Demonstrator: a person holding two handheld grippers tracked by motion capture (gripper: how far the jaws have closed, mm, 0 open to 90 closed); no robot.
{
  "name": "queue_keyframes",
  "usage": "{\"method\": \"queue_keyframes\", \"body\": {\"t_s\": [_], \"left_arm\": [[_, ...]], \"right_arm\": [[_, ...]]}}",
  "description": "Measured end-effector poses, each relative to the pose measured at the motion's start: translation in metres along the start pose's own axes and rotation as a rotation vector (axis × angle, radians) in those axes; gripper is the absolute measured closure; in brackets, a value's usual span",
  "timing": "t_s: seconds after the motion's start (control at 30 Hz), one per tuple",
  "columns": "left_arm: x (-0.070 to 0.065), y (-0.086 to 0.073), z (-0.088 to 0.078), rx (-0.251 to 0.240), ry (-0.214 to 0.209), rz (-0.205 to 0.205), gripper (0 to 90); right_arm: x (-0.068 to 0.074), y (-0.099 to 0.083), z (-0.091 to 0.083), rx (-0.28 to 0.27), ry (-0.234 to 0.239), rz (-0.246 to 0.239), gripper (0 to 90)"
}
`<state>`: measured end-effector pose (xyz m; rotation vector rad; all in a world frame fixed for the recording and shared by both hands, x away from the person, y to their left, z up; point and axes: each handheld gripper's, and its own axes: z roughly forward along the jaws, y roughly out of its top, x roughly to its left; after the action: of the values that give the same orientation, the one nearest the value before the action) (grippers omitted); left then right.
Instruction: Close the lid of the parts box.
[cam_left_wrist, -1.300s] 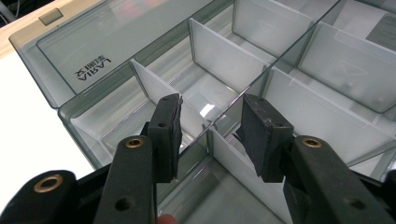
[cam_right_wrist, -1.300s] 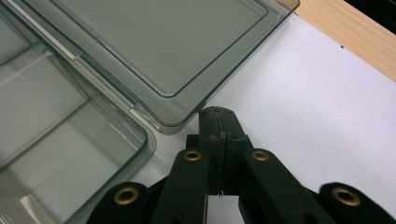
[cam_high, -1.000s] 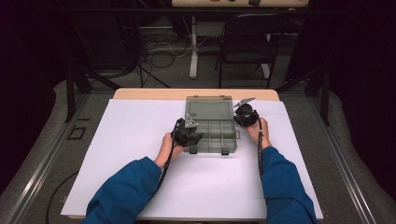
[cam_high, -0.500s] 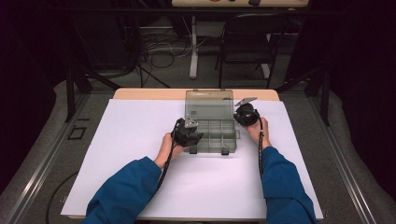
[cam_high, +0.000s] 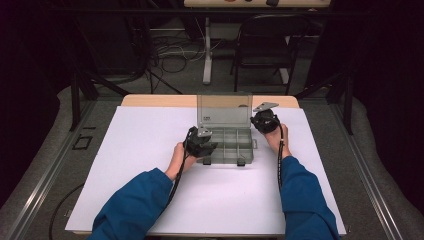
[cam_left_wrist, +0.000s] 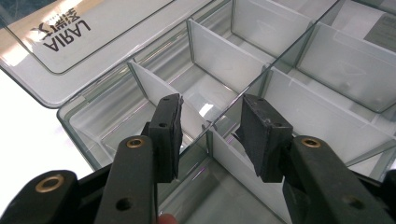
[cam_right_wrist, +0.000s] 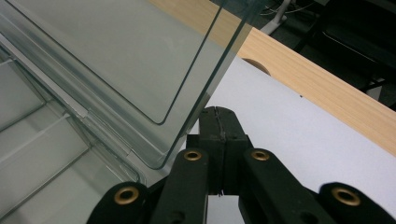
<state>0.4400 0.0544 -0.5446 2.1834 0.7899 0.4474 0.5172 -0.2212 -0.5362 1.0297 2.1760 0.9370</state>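
While the left gripper (cam_high: 207, 148), half-open around a divider wall, steadied the organizer box (cam_high: 225, 147), the closed right gripper (cam_high: 259, 120) had pushed its lid (cam_high: 223, 109) from flat to upright, leaving the compartments reachable.

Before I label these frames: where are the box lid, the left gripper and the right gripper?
box lid (cam_high: 223, 110), high view, middle of the raised clear panel.
left gripper (cam_left_wrist: 210, 135), left gripper view, midway between its jaws.
right gripper (cam_right_wrist: 219, 123), right gripper view, tips of its jaws.

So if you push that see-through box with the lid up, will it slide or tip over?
It would probably slide: the clear plastic organizer box looks empty, so likely light, and sits on smooth white paper. Its raised lid might wobble or drop shut. The thin plastic dividers look stiff but could crack.
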Motion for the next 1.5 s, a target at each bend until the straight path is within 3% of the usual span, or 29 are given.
{"method": "queue_keyframes", "body": {"t_s": [0.33,0.97,1.2,1.37,1.5], "left_arm": [[0.0,0.0,0.0,-0.002,0.005,-0.001,59.2],[-0.003,-0.001,-0.001,-0.015,0.026,-0.007,59.2],[-0.002,-0.001,-0.001,-0.02,0.019,-0.008,58.4],[0.002,-0.001,-0.001,-0.02,0.011,0.005,50.6],[0.006,0.001,-0.008,-0.053,0.007,0.011,35.5]], "right_arm": [[0.0,0.001,-0.005,-0.035,-0.002,-0.014,90.0],[-0.001,0.002,-0.024,-0.167,0.02,-0.05,90.0],[-0.001,0.0,-0.027,-0.174,0.028,-0.056,90.0],[-0.001,0.0,-0.028,-0.183,0.031,-0.065,90.0],[0.0,-0.001,-0.029,-0.182,0.032,-0.072,90.0]]}}
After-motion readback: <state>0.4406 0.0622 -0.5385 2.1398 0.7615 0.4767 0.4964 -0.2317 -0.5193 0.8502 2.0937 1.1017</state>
